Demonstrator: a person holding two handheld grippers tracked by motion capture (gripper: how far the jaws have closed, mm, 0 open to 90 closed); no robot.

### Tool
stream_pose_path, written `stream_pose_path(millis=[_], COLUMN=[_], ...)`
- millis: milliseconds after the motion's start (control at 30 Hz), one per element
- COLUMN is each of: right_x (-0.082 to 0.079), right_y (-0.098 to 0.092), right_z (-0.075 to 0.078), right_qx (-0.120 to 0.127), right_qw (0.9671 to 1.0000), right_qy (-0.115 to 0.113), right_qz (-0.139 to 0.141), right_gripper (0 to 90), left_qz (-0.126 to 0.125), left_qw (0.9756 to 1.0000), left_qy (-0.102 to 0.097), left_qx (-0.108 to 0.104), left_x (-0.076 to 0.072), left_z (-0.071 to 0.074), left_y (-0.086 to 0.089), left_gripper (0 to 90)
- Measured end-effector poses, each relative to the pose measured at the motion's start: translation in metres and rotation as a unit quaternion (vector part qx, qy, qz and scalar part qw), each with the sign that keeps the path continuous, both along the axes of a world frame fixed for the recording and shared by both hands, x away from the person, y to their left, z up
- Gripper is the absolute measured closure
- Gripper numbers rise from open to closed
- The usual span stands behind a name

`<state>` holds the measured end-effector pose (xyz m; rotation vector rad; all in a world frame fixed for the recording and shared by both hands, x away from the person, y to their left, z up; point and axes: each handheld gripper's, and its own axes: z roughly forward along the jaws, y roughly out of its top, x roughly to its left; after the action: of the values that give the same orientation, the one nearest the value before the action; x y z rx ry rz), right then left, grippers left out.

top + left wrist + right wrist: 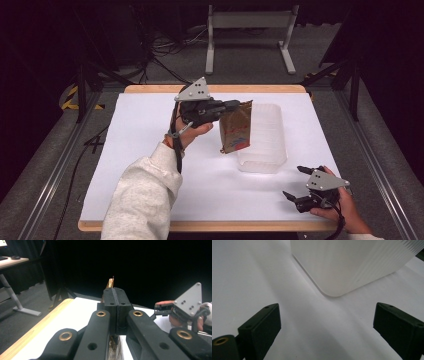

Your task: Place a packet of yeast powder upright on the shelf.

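A brown paper pouch [236, 128] with a white and red label hangs in the air over the left edge of a clear plastic bin [265, 137]. My left gripper [235, 104] is shut on the pouch's top edge and holds it up. In the left gripper view the jaws are pressed together on the gripper [114, 296], with the pouch's gold top edge [110, 283] sticking out beyond them. My right gripper [296, 183] rests open near the table's front right, jaws wide apart and nothing between them. In the right gripper view it [327, 322] faces the bin's rounded corner [332, 291].
A white sheet [150, 150] covers the wooden table [150, 89]. Beyond the far edge are a white desk frame [250, 30] and cables on the floor. Black stands flank both sides of the table. A sleeved forearm [142, 195] reaches in from the bottom.
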<state>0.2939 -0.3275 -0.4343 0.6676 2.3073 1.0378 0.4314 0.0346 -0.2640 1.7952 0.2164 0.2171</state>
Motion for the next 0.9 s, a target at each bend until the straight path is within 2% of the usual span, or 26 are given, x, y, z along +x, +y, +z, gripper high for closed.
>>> stream_pose_path(millis=[133,300,433,667,733,833,900], right_x=[0.0,0.0,0.0,0.0,0.0,0.0,0.0], right_y=[-0.001,-0.002,-0.001,-0.002,-0.002,-0.001,-0.001], right_z=[0.0,-0.001,0.0,0.0,0.0,-0.001,-0.001], right_qx=[0.002,-0.001,-0.001,0.0,-0.001,-0.001,-0.002], right_qw=[1.0,1.0,1.0,1.0,1.0,1.0,1.0], right_qy=[-0.001,0.0,-0.002,-0.001,-0.002,-0.001,0.0], right_qz=[0.0,0.0,0.001,0.002,0.001,0.001,0.002], right_gripper=[8.2,8.1,8.1,8.1,8.2,8.2,8.1], left_qz=[-0.014,-0.035,-0.05,-0.072,-0.072,-0.068,-0.071], left_qw=[0.9999,0.9994,0.9986,0.9973,0.9973,0.9976,0.9974], left_qy=[-0.001,0.01,0.01,0.015,0.011,0.004,0.009], left_qx=[0.009,0.001,0.011,0.004,0.003,0.014,0.014], left_x=[0.004,0.008,0.009,0.012,0.012,0.014,0.017], left_z=[-0.002,-0.007,-0.01,-0.013,-0.013,-0.01,-0.007], left_y=[-0.016,-0.033,-0.046,-0.057,-0.059,-0.063,-0.064], left_gripper=[89.9,89.9,89.9,89.8,89.7,89.8,89.7])
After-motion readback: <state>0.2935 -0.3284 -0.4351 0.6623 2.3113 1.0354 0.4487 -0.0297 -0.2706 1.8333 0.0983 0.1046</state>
